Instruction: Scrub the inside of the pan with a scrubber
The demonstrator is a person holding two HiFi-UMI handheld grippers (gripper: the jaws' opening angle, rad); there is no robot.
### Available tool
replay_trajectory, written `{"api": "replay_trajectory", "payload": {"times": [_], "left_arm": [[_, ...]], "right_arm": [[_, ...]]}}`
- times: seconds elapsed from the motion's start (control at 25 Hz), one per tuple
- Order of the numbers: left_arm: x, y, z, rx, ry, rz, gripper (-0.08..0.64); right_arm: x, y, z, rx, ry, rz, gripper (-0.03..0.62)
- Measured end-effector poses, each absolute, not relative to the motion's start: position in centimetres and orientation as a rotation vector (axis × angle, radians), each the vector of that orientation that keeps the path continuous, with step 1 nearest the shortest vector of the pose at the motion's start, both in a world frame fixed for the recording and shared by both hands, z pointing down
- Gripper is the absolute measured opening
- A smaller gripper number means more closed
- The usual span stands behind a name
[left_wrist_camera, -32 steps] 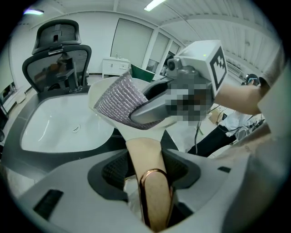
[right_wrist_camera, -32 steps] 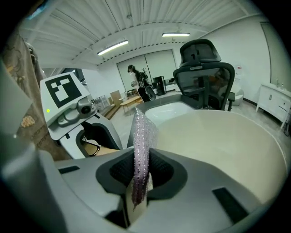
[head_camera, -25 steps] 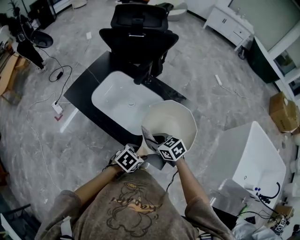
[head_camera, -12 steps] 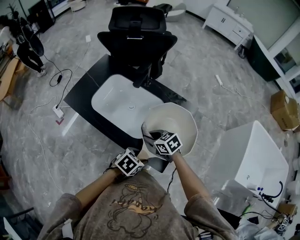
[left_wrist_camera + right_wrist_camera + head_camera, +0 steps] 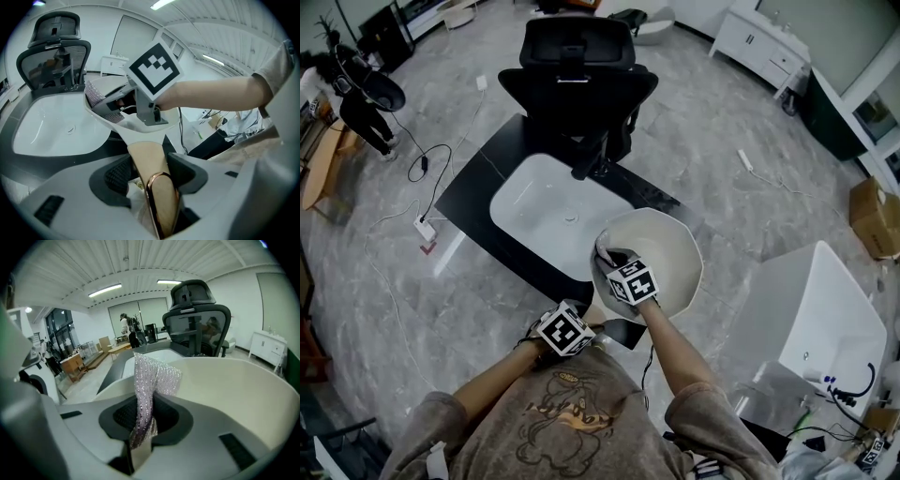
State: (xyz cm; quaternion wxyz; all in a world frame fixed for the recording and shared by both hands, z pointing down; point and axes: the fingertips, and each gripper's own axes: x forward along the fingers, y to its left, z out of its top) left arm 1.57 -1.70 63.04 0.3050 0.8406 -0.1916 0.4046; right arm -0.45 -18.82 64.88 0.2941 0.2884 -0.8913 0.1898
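**A:** In the head view, where did we have the pan [image 5: 670, 255]?

**B:** Out in front of us, over the near edge of the dark counter [image 5: 469, 183], just beside the white sink [image 5: 534, 202]. Its open side faced up towards us, so the right gripper [image 5: 611, 261] could reach down inside. The left gripper [image 5: 589, 321] held it from the near side, to steady it against the rubbing, we judged.

**A:** And the left gripper view?

**B:** There the tan handle [image 5: 146, 159], with a copper-coloured loop at its end, lay between the jaws. The pads pressed on it from both sides. The jaws had just eased a little wider, but the handle was plainly grasped. Beyond it, the right gripper leaned into the bowl.

**A:** The right gripper view?

**B:** Its jaws were clenched on the scrubber [image 5: 151, 380], a glittery silver mesh cloth. We had pinched it low, so the free fold stood up out of the pads. As we read it, that left the loose end to do the rubbing.

**A:** How did the pan look?

**B:** Cream-white inside, smooth and deep-sided, with a faceted rim. We made out no dirt or suds on it. Whether the scrubber touched the wall, we could not tell.
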Motion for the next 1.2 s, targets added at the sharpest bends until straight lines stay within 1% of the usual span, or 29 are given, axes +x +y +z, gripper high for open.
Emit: {"api": "replay_trajectory", "payload": {"times": [0.2,0.44,0.68,0.96,1.2], "left_arm": [[1.8,-1.7,62.9,2.227,-0.497,1.066,0.255],[1.7,-1.5,62.9,2.225,-0.492,1.061,0.255],[1.6,-1.5,62.8,2.222,-0.492,1.053,0.255],[1.5,-1.7,62.7,2.211,-0.504,1.056,0.253],[1.4,-1.9,62.9,2.200,-0.526,1.059,0.247]], "right_arm": [[1.1,-22.0,65.4,0.943,-2.295,0.337,0.077],[4.0,-24.7,66.4,1.031,-2.068,0.128,0.077],[9.3,-26.3,66.6,1.086,-1.891,0.070,0.077],[12.8,-25.9,66.2,0.964,-1.745,-0.059,0.077],[15.7,-24.1,65.8,0.855,-1.705,-0.028,0.075]]}}
